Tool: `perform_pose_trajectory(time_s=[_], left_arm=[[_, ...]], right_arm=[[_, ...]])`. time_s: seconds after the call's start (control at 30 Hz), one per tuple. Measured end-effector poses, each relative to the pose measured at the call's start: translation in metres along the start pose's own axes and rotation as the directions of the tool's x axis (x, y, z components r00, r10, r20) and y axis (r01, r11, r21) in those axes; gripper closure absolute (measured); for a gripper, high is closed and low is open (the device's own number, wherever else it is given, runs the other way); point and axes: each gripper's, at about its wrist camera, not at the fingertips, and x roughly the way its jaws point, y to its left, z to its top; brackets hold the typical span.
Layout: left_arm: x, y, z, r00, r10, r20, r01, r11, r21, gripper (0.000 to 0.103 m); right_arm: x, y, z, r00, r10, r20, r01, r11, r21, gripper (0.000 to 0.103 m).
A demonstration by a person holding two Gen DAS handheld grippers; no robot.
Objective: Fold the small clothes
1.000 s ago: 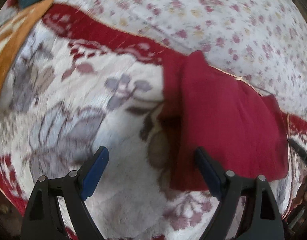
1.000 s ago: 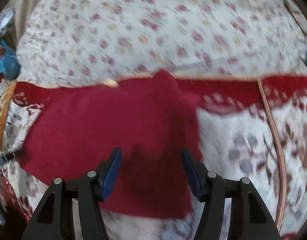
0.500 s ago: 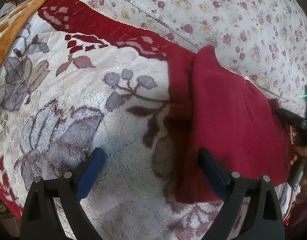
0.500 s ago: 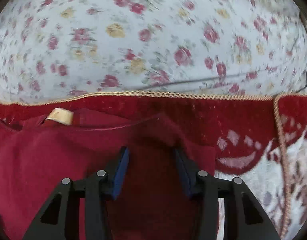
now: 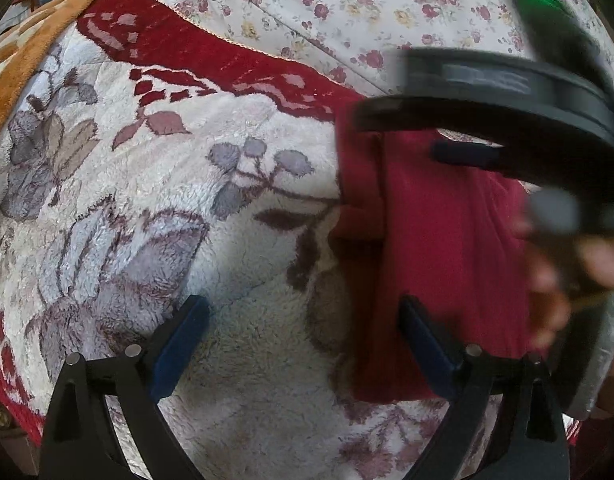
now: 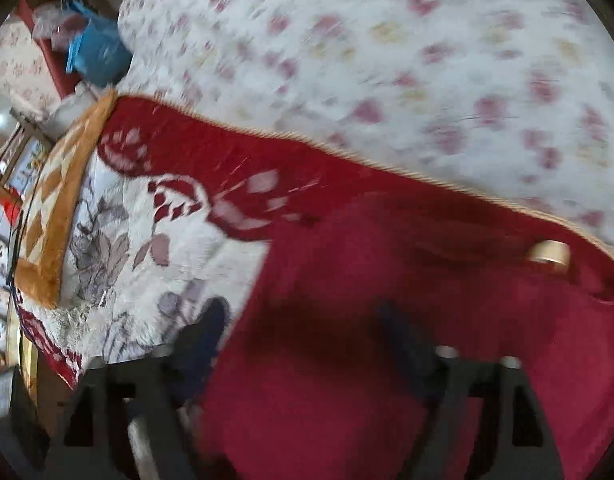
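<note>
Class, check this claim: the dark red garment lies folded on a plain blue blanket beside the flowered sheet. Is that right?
Not quite. The blanket is not plain blue: it is white fleece with grey flowers and a red border, as the left wrist view shows. The garment does lie folded on it, beside the flowered sheet.

We see a fleecy blanket [image 5: 243,360] with grey flowers and red border, lying on a floral sheet [image 5: 387,4]. Orange patterned cloth [image 6: 63,200] at blanket's left edge; blue bag [image 6: 95,54] beyond it, far corner.

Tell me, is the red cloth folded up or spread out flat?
Folded. The red cloth lies on the blanket with one layer doubled over another, a lower edge peeking out along its left side.
</note>
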Motion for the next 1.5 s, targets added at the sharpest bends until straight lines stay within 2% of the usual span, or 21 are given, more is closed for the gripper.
perform_pose_trajectory(time_s=[0.1, 0.17, 0.2, 0.23, 0.27, 0.3, 0.33, 0.43, 0.57, 0.67, 0.73, 1.2, 1.3, 1.37, 1.43, 1.5], left_arm=[[0.001, 0.001, 0.001, 1.0, -0.004, -0.004, 0.004, 1.0, 0.004, 0.005], [0.002, 0.001, 0.002, 1.0, -0.004, -0.003, 0.004, 1.0, 0.008, 0.005], [0.002, 0.0, 0.004, 1.0, -0.002, -0.001, 0.002, 1.0, 0.009, 0.005], [0.002, 0.0, 0.005, 1.0, -0.001, 0.001, 0.001, 1.0, 0.009, 0.005], [0.003, -0.001, 0.006, 1.0, -0.003, 0.005, 0.003, 1.0, 0.008, 0.005], [0.003, -0.002, 0.007, 1.0, -0.005, 0.015, 0.005, 1.0, 0.005, 0.005], [0.002, -0.003, 0.009, 1.0, -0.006, 0.029, 0.006, 1.0, 0.005, 0.005], [0.004, -0.011, 0.016, 0.998, -0.026, 0.064, 0.025, 0.999, 0.024, 0.005], [0.008, -0.027, 0.021, 0.996, -0.038, 0.084, 0.03, 0.996, 0.085, 0.005], [0.01, -0.038, 0.021, 0.995, -0.049, 0.085, 0.038, 0.991, 0.126, 0.014], [0.011, -0.042, 0.022, 0.995, -0.04, 0.088, 0.027, 0.99, 0.14, 0.014], [0.012, -0.039, 0.022, 0.995, -0.054, 0.081, 0.044, 0.992, 0.12, 0.017], [0.013, -0.035, 0.021, 0.991, -0.125, 0.051, 0.121, 0.989, 0.081, 0.037], [0.011, -0.036, 0.02, 0.987, -0.155, 0.046, 0.151, 0.985, 0.079, 0.059], [0.009, -0.036, 0.02, 0.981, -0.191, 0.04, 0.188, 0.98, 0.07, 0.073], [0.007, -0.036, 0.019, 0.977, -0.21, 0.046, 0.207, 0.977, 0.059, 0.078]], right_arm=[[0.023, 0.02, 0.001, 0.989, -0.145, -0.005, 0.144, 0.986, -0.08, 0.009], [0.022, 0.021, -0.003, 0.974, -0.221, 0.046, 0.225, 0.969, -0.105, 0.033], [0.017, 0.015, -0.005, 0.975, -0.214, 0.06, 0.218, 0.972, -0.09, 0.042], [0.009, 0.008, -0.008, 0.984, -0.163, 0.077, 0.168, 0.984, -0.065, 0.054], [0.003, 0.003, -0.009, 0.987, -0.139, 0.086, 0.144, 0.988, -0.054, 0.061], [-0.005, -0.002, -0.011, 0.989, -0.11, 0.095, 0.114, 0.993, -0.042, 0.073], [-0.014, -0.008, -0.013, 0.991, -0.079, 0.105, 0.082, 0.996, -0.027, 0.077], [-0.033, -0.017, -0.015, 0.992, -0.024, 0.128, 0.024, 1.0, 0.001, 0.08], [-0.041, -0.022, -0.014, 0.991, -0.007, 0.133, 0.004, 1.0, 0.019, 0.08], [-0.04, -0.023, -0.013, 0.991, -0.005, 0.132, 0.002, 1.0, 0.02, 0.081], [-0.039, -0.023, -0.012, 0.991, -0.004, 0.131, 0.001, 1.0, 0.018, 0.081], [-0.047, -0.028, -0.013, 0.991, 0.007, 0.132, -0.009, 1.0, 0.018, 0.081], [-0.046, -0.026, -0.012, 0.991, 0.006, 0.13, -0.009, 1.0, 0.018, 0.081], [-0.044, -0.025, -0.011, 0.992, 0.004, 0.125, -0.007, 1.0, 0.018, 0.081], [-0.043, -0.024, -0.01, 0.993, 0.005, 0.119, -0.007, 1.0, 0.013, 0.081], [-0.042, -0.023, -0.008, 0.994, 0.012, 0.108, -0.013, 1.0, 0.013, 0.078]])
